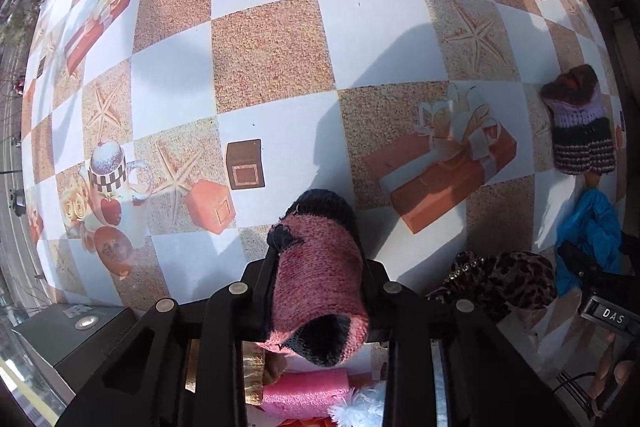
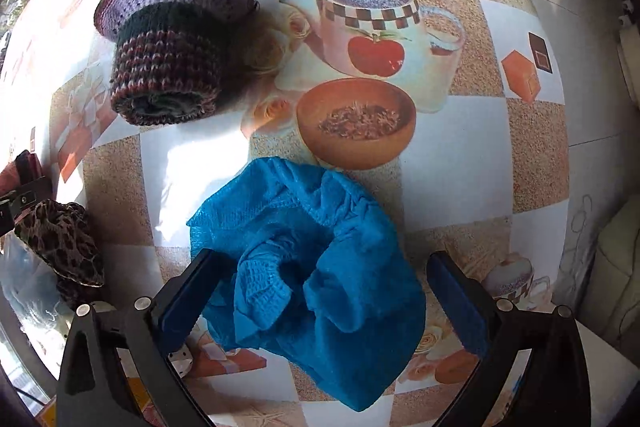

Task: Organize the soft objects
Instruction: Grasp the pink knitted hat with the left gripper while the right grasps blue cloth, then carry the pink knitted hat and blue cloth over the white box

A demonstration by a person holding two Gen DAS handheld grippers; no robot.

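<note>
My left gripper [image 1: 320, 267] is shut on a pink and black knitted sock [image 1: 320, 291] and holds it above the table. My right gripper [image 2: 320, 267] is open, its jaws on either side of a crumpled blue fabric cover [image 2: 316, 275] that lies on the table; the cover also shows in the left wrist view [image 1: 592, 235]. A purple and dark striped knitted piece [image 2: 168, 39] lies further back left, and shows at the far right of the left wrist view [image 1: 580, 123]. A leopard-print fabric piece [image 2: 60, 243] lies at the left, also in the left wrist view [image 1: 504, 279].
The table wears a checked printed cloth [image 1: 272, 51]. Below the left gripper lie a pink foam roll [image 1: 304, 391], a white fluffy item [image 1: 356, 407] and a beige block [image 1: 254, 371]. A dark box [image 1: 76, 339] stands at lower left. Tiled floor [image 2: 580, 87] lies beyond the table's right edge.
</note>
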